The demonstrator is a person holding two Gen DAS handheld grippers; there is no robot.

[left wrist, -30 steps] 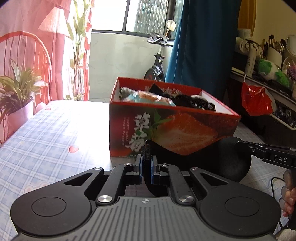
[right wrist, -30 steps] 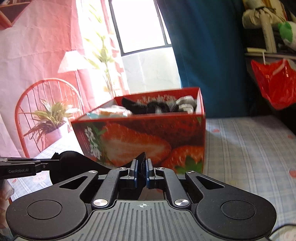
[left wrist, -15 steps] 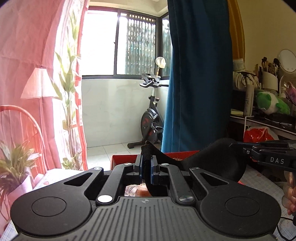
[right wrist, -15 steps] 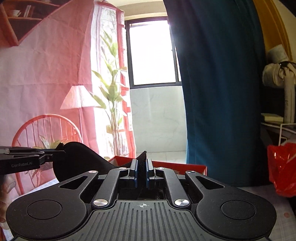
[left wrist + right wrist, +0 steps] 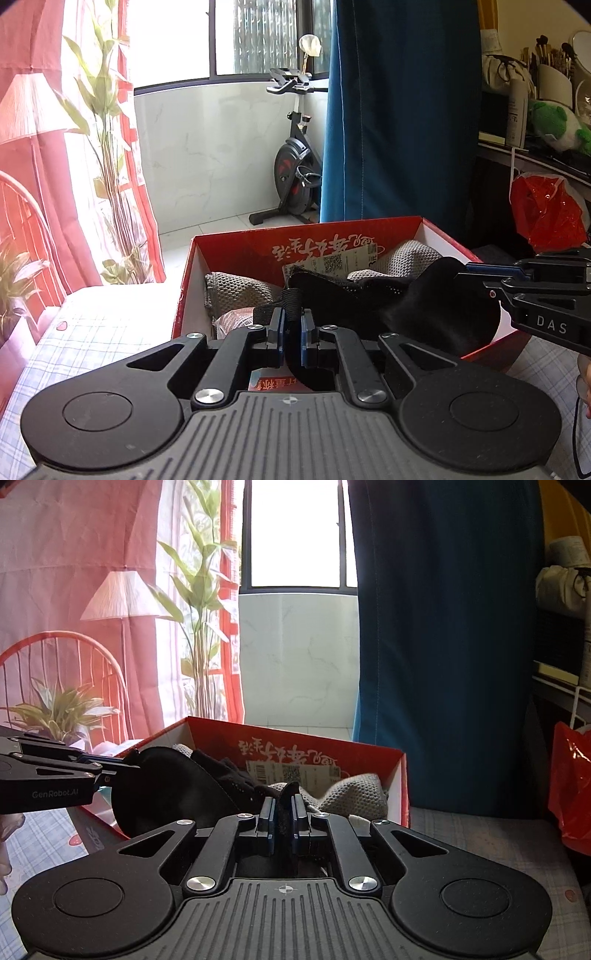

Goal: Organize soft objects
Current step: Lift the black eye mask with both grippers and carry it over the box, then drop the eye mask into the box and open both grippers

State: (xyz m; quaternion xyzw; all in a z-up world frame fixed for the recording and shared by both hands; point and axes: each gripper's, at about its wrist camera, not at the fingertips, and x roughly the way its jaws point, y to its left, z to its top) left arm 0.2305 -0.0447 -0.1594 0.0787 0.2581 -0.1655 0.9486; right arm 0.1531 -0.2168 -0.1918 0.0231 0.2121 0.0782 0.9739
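Reading the lettering first: the right gripper (image 5: 469,273) carries "DAS" in pale capitals on its side in the left wrist view, and the left gripper (image 5: 110,770) shows "GenRobot.AI" in the right wrist view. The red box (image 5: 236,243) has white Chinese characters printed upside down on its inner back wall, with a barcode-and-QR label (image 5: 332,264) lying against it; the label's small print is too fine to read.

Both grippers are pressed together on one black fabric item (image 5: 436,314): the left pinches its ribbed strap end, the right an edge on the other side, and the cloth hangs stretched between them over the box.

A second ago the item was low, in front of the box's strawberry-printed side; half a second ago both cameras were tipped up toward the window. Now both look down into the open box, and the fabric sits above its contents.

Inside, grey knit pieces (image 5: 236,291) lie left and right, with what may be a wrapped packet (image 5: 232,321) at the near left corner. The checked tablecloth (image 5: 85,328) is open to the box's left, and the red bag (image 5: 572,794) hangs well apart on the right.
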